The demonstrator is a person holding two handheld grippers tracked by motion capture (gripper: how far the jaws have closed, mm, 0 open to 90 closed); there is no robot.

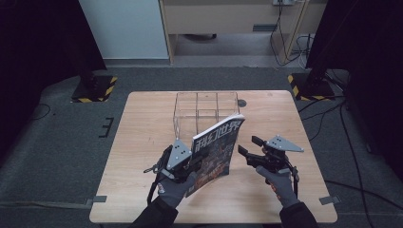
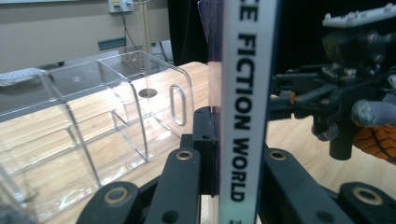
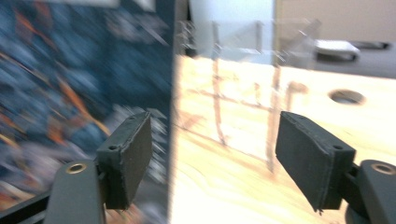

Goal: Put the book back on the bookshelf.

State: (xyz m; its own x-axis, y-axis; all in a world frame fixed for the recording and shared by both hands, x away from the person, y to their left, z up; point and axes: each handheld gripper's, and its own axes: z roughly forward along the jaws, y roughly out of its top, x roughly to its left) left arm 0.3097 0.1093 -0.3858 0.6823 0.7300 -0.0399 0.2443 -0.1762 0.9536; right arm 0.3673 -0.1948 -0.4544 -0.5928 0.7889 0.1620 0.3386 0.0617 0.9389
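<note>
Pinched between the pads of the left gripper (image 2: 219,186) is a magazine (image 1: 216,149), held by its white spine, which is seen upright and edge-on in the left gripper view. From the high view the magazine is held tilted above the wooden table (image 1: 142,142), its cover turned toward the right gripper (image 1: 244,151). That gripper's fingers (image 3: 310,158) are spread apart with nothing between them, and its left pad is seen just beside the magazine's edge in its own view. Farther back on the table, a clear acrylic organiser (image 1: 204,111) with several compartments is seen, just behind the magazine's top.
</note>
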